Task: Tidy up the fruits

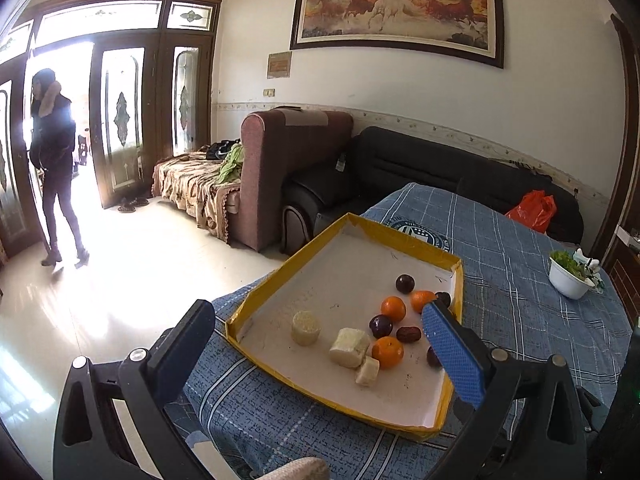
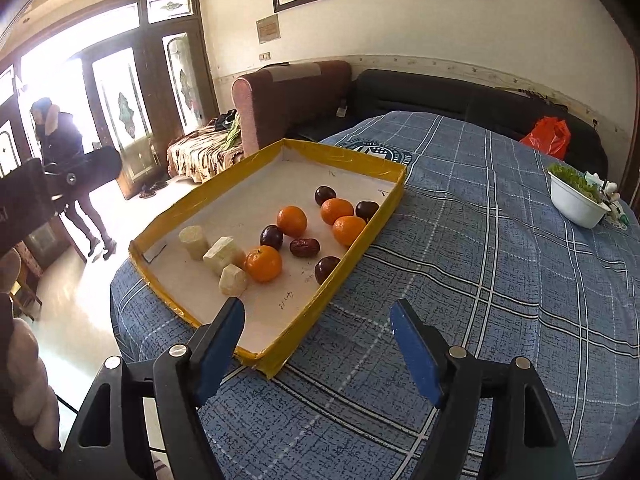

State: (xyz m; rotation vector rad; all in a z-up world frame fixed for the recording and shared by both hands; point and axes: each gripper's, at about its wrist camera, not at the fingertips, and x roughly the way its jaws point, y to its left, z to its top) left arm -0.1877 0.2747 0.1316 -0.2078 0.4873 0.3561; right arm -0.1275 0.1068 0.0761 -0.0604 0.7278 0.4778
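Note:
A shallow yellow-rimmed tray (image 1: 264, 304) (image 2: 356, 248) lies on the blue plaid tablecloth. It holds several oranges (image 1: 387, 352) (image 2: 263, 263), dark plums (image 1: 380, 325) (image 2: 271, 237), a red date (image 1: 409, 334) (image 2: 304, 247) and three pale sugarcane chunks (image 1: 349, 347) (image 2: 221, 255). My left gripper (image 1: 320, 344) is open and empty, raised over the tray's near side. Its right finger hides part of a plum. My right gripper (image 2: 318, 330) is open and empty, just above the tray's near right corner.
A white bowl of greens (image 1: 570, 278) (image 2: 576, 204) stands at the table's far right. An orange plastic bag (image 1: 534, 210) (image 2: 548, 136) lies on the black sofa behind. A person (image 1: 54, 160) stands at the doorway on the left.

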